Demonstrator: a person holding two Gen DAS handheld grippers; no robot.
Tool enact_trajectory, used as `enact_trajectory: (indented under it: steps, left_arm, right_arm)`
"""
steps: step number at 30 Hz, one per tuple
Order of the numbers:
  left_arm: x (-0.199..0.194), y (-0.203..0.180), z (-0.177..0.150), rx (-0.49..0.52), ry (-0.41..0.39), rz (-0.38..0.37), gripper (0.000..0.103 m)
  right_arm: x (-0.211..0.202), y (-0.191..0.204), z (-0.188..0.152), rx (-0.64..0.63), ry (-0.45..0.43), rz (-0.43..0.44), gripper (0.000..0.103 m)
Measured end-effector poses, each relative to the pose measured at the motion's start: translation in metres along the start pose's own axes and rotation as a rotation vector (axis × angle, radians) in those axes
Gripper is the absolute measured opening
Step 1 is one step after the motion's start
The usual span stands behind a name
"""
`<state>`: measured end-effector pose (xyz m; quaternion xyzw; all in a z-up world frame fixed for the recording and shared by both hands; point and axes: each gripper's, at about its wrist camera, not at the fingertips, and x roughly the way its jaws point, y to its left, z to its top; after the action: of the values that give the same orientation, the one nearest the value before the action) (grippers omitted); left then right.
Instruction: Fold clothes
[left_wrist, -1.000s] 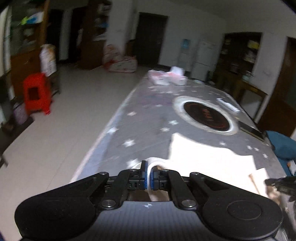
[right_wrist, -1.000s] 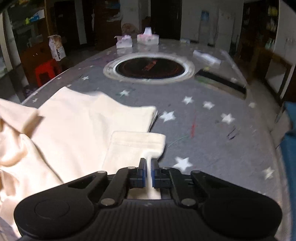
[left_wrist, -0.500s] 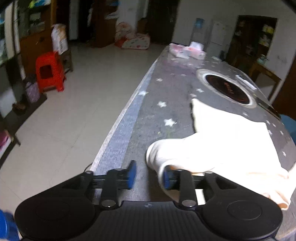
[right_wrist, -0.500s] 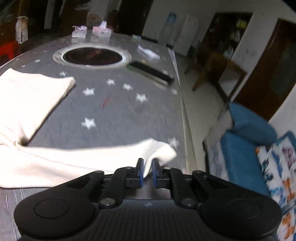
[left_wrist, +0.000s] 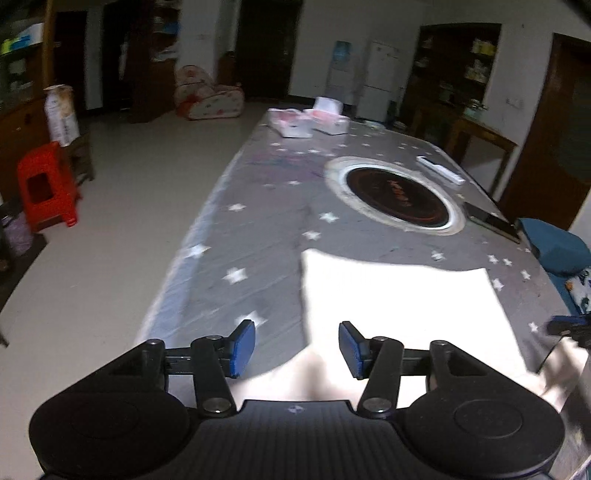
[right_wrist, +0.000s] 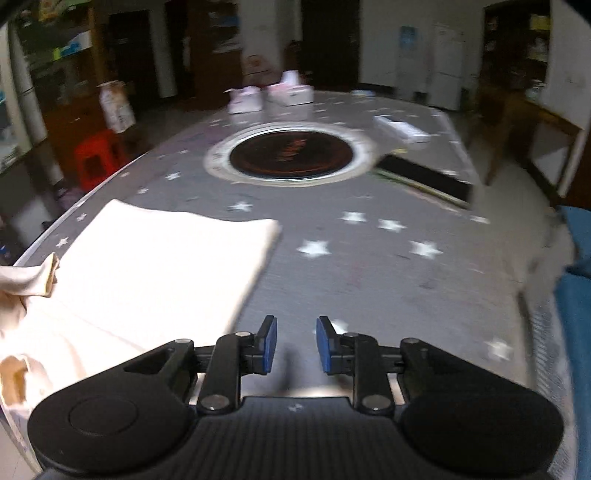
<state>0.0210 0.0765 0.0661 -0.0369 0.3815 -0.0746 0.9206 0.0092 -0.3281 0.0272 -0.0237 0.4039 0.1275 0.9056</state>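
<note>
A cream garment (left_wrist: 402, 306) lies flat on the grey star-patterned table (left_wrist: 266, 221), folded into a broad rectangle. My left gripper (left_wrist: 297, 347) is open above its near left corner, with nothing between the blue pads. In the right wrist view the same garment (right_wrist: 159, 266) fills the left side, with a loose sleeve end (right_wrist: 33, 280) bunched at the far left. My right gripper (right_wrist: 293, 345) is open over bare table (right_wrist: 388, 266) just right of the cloth's edge. The tip of the right gripper (left_wrist: 569, 326) shows at the right edge of the left wrist view.
A round black hotplate (left_wrist: 397, 194) is set into the table beyond the garment. Tissue packs (left_wrist: 310, 120) sit at the far end; a white remote (right_wrist: 402, 129) and a dark bar (right_wrist: 424, 177) lie right. A red stool (left_wrist: 46, 186) stands left, a blue cushion (right_wrist: 576, 295) right.
Both grippers were shut on parts of the cream garment a second ago; both have let go and now stand open. The cloth now lies flatter on the table.
</note>
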Motion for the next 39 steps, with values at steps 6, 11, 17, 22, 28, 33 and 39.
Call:
enact_trajectory:
  steps: [6, 11, 17, 22, 28, 33, 39]
  left_arm:
    - [0.067, -0.009, 0.025, 0.013, 0.079, 0.048, 0.056]
    - [0.115, -0.018, 0.041, 0.035, 0.129, 0.072, 0.054]
    - [0.147, -0.035, 0.056, 0.078, 0.141, 0.048, 0.009]
    - [0.154, -0.054, 0.083, 0.072, 0.046, 0.022, 0.007]
    - [0.139, -0.071, 0.082, 0.131, 0.019, -0.021, 0.014]
    - [0.101, -0.080, 0.054, 0.225, 0.028, -0.122, 0.022]
    - [0.039, -0.090, -0.013, 0.345, 0.073, -0.298, 0.037]
  right_arm:
    - [0.054, 0.015, 0.023, 0.000, 0.026, 0.052, 0.023]
    - [0.084, 0.009, 0.038, 0.043, 0.029, 0.065, 0.023]
    - [0.097, 0.010, 0.053, 0.018, 0.031, 0.065, 0.005]
    - [0.095, 0.011, 0.071, -0.088, -0.012, -0.061, 0.003]
    - [0.093, -0.006, 0.096, -0.105, -0.037, -0.176, 0.011]
    - [0.062, -0.007, 0.085, -0.127, -0.022, -0.058, 0.016]
    - [0.017, 0.033, 0.043, -0.259, 0.038, 0.184, 0.023]
